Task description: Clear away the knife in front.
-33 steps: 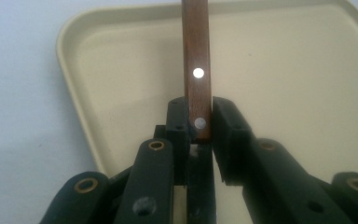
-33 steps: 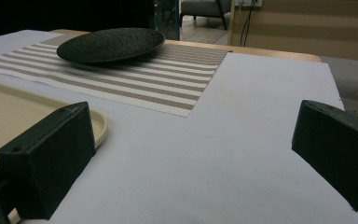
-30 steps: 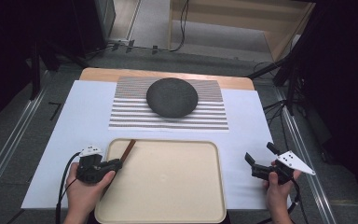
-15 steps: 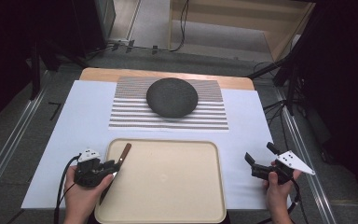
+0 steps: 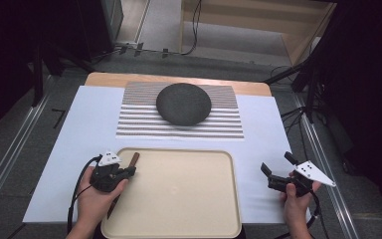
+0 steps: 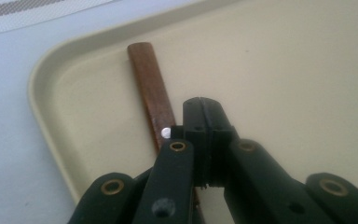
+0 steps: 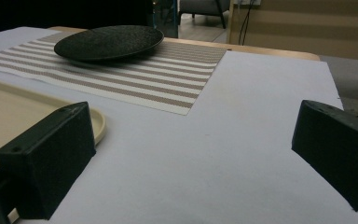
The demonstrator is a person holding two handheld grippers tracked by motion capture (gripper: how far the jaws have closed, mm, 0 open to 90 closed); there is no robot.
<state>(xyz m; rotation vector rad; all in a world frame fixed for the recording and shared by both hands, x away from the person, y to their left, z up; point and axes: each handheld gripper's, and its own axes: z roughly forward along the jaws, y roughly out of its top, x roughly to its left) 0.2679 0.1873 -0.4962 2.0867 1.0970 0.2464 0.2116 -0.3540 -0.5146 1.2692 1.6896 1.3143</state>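
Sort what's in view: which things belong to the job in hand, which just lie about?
In the job: left gripper, jaws just closed, nothing seen between; brown wooden stick beside them; beige tray.
Lying about: dark round plate; striped mat; right gripper, open.

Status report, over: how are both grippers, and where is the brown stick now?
Left gripper shut, jaws just closed beside brown stick, nothing between them. Stick lies at tray left edge. Right gripper open, off tray. Nothing in the way.
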